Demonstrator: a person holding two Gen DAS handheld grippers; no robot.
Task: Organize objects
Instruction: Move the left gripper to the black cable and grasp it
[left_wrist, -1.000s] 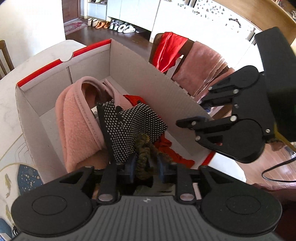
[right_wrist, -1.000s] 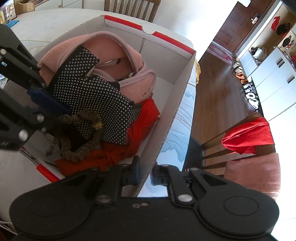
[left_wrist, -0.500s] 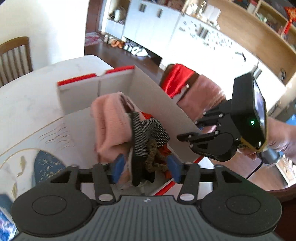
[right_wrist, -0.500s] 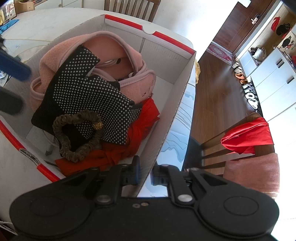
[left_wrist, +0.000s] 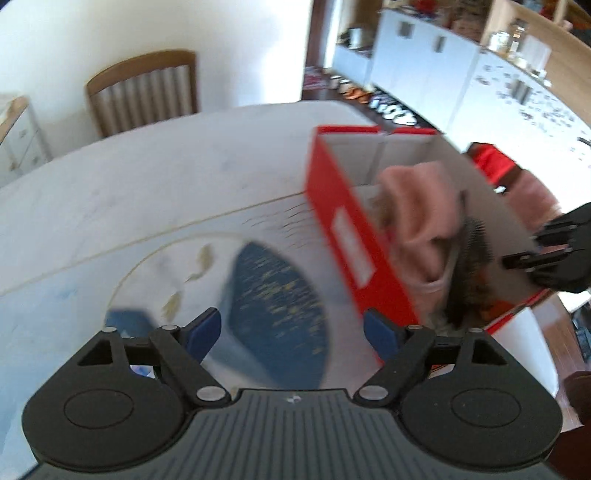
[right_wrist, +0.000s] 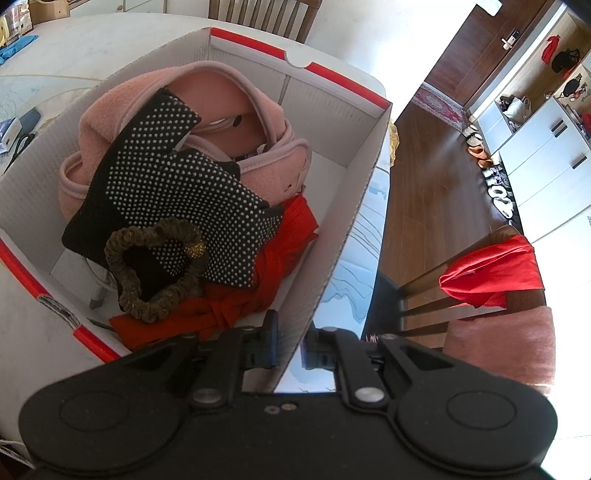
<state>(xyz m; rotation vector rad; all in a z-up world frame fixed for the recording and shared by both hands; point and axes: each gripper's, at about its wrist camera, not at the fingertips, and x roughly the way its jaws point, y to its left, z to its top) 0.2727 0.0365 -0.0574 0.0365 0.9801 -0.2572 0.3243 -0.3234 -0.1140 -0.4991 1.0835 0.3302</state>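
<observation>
Counter carries the box near its edge by the chairs. Right claw is pinched on the box's thin, stiff cardboard wall, a good hold for steadying it. Inside lie a soft pink garment, a dotted black cloth, red fabric and, on top, a springy scrunchie, all probably light, best pinched by a fold. Left claw is opening, nothing between its jaws.

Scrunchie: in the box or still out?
In. The brown scrunchie lies atop the dotted black cloth inside the red-and-white box; no gripper touches it.
</observation>
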